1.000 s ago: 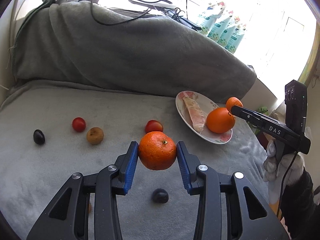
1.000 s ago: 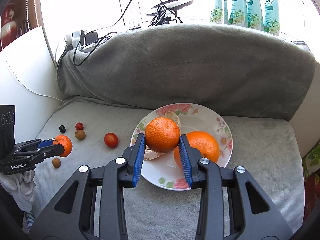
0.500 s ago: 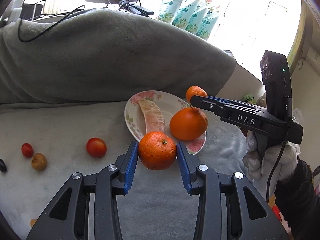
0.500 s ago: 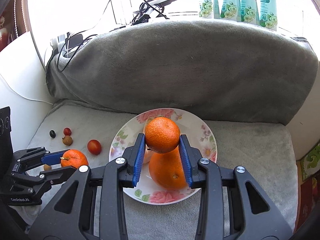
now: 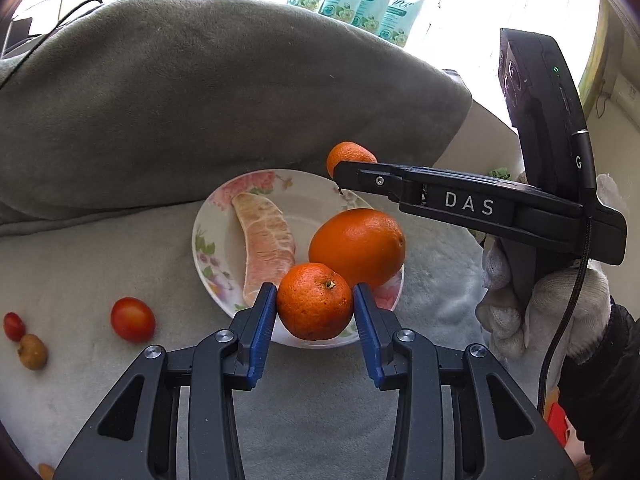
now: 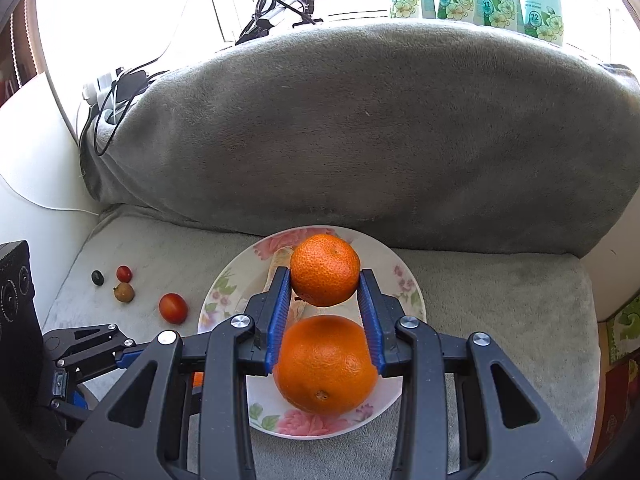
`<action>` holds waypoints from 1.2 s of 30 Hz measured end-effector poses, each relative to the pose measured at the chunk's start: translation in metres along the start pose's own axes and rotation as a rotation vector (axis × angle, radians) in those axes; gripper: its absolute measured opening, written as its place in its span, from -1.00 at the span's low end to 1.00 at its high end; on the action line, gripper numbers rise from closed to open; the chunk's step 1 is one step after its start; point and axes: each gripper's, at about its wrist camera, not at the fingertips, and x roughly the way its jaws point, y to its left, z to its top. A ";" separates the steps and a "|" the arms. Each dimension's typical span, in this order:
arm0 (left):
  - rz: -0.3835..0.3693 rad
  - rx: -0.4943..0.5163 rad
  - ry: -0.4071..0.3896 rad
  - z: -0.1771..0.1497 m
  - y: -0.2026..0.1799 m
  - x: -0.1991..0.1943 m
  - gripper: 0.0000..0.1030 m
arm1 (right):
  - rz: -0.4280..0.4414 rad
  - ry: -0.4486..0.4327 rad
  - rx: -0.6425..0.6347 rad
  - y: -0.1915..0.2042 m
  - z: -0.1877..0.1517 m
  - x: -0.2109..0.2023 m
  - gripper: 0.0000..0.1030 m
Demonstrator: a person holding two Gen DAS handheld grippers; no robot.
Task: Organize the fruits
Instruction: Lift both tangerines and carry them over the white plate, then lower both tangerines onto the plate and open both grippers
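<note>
A grey blanket-covered surface [image 5: 100,272] is carrying a floral plate [image 5: 208,236] mid-frame and small fruits [image 5: 133,319] lower left.

Right gripper [image 6: 325,285] clamping a mandarin [image 6: 325,269] above a floral plate [image 6: 404,276], a larger orange [image 6: 325,364] lying below on it. Tomato [image 6: 173,307], small fruits [image 6: 125,292] sitting left on grey blanket [image 6: 500,312]. Left gripper [image 6: 100,344] showing at lower left.

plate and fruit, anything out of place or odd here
Nothing damaged or spilled. Several small fruits lie loose on the grey blanket left of the plate: a red tomato, a smaller red one, a brownish one and a dark one.
</note>
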 end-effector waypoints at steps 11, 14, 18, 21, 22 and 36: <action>0.012 0.023 0.007 0.003 -0.008 0.010 -0.27 | 0.001 0.032 0.005 -0.004 0.004 0.014 -0.29; 0.017 0.031 0.006 0.004 -0.010 0.011 -0.26 | -0.006 0.027 0.006 -0.003 0.005 0.014 -0.29; 0.019 0.035 -0.003 0.004 -0.011 0.011 -0.25 | -0.008 0.014 0.009 -0.003 0.005 0.012 -0.12; 0.020 0.036 -0.005 0.004 -0.011 0.010 -0.23 | -0.015 -0.007 0.007 -0.002 0.006 0.006 0.16; 0.017 0.038 -0.009 0.004 -0.010 0.009 -0.14 | -0.017 -0.009 0.007 -0.002 0.006 0.005 0.16; 0.028 0.038 -0.013 0.004 -0.011 0.006 0.45 | -0.027 -0.026 0.008 -0.001 0.005 -0.005 0.63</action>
